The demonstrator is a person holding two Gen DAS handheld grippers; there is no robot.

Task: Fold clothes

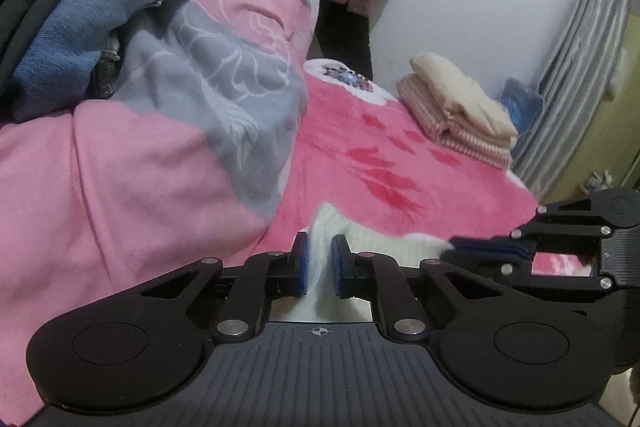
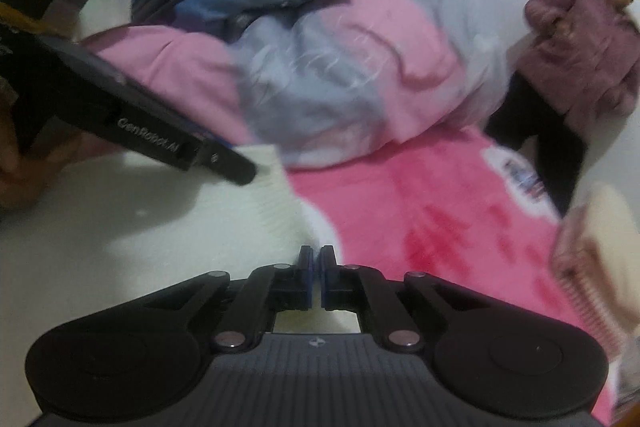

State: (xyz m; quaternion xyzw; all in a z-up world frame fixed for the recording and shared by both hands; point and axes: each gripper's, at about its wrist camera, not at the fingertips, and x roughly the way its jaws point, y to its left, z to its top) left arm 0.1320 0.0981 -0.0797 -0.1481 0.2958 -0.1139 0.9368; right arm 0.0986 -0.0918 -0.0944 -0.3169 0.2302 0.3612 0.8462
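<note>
Left wrist view: the left hand-held gripper (image 1: 319, 267) pinches a fold of the white garment (image 1: 372, 239) on the pink bed (image 1: 400, 163). Right hand-held gripper (image 2: 316, 277) is nearly closed over the same cloth; whether it grips any, I cannot tell.

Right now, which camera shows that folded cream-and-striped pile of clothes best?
The left wrist view: the folded pile sits sharp and whole on the pink blanket. The right wrist view shows it blurred and cut at the right edge.
</note>
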